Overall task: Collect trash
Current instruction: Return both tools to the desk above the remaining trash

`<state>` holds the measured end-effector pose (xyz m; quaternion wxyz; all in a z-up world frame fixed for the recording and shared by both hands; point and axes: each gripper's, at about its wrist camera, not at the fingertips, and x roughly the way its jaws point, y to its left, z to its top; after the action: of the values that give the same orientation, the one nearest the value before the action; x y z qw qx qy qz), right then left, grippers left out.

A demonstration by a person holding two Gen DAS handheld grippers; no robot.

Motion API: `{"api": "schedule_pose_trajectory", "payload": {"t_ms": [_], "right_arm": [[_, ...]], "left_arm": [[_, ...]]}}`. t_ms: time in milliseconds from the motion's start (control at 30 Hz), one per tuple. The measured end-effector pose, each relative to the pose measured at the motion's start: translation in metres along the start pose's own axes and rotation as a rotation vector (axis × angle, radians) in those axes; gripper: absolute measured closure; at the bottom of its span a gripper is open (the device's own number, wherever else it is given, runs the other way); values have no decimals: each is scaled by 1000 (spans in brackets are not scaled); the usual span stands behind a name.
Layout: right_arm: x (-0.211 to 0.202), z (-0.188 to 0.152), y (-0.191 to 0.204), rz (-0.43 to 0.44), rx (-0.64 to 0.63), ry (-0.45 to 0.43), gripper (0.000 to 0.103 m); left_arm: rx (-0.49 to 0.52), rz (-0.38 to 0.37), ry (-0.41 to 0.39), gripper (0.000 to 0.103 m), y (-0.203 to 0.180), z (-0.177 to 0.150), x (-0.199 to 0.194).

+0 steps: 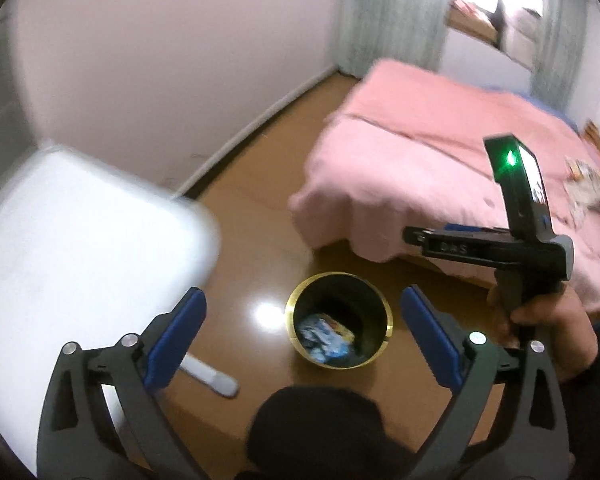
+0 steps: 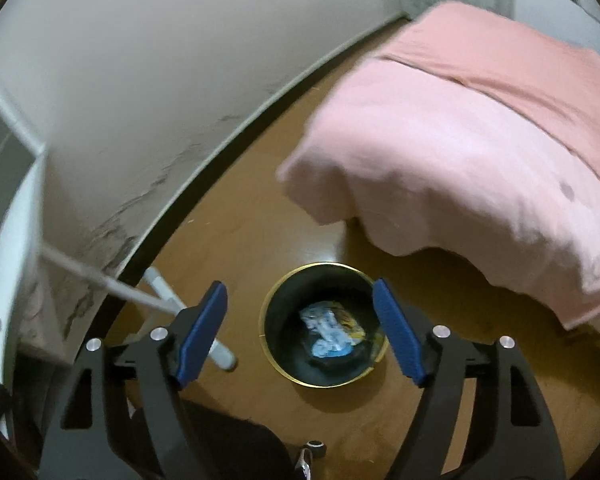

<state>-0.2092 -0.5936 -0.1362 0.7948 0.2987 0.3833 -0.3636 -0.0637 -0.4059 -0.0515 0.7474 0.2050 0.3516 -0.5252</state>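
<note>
Left wrist view: left gripper (image 1: 303, 330) fingers wide, empty; right gripper (image 2: 300, 330) parted, empty. Wrappers (image 1: 326, 338) in bin (image 1: 300, 300); more litter (image 1: 586, 188) on bed (image 1: 420, 152).

Dim room, glare spot on floor (image 1: 268, 312), motion blur, fisheye-warped edges

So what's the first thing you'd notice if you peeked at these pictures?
The big pink bed fills the right side of the room. On the shiny brown floor beside it stands a black bin with a gold rim, with crumpled blue and white wrappers inside. Two open blue-padded grippers, the left gripper and the right gripper, hang above the bin with nothing in them.
</note>
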Motion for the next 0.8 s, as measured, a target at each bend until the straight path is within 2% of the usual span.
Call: {"api": "schedule_pose_trajectory", "payload": {"t_ms": [133,267,367,467,600,733,800], "right_arm": [[-34,-8,72,73,-142,-52,30],[-65,-26,157,201,-291,-76,30],[-79,-43,227,322,-379,-62,30],[-86,-69,306,442,-494,-11,30],[-83,-107,407,562,-630,93,31],[-75,-135,476,574,-700,141,34],[-71,-144,493,571,-708,155,35]], "left_arm": [[-99,115,-57,8,69,-27,-63],[-227,292,-91,8,152,-69,-129],[-339,395,-110,8,205,-104,-175],[-432,490,-121,8,245,-139,-213],[-539,541,-113,7,275,-183,-242],[-596,549,-108,7,286,-216,-258],[-622,548,-110,7,290,-226,-261]]}}
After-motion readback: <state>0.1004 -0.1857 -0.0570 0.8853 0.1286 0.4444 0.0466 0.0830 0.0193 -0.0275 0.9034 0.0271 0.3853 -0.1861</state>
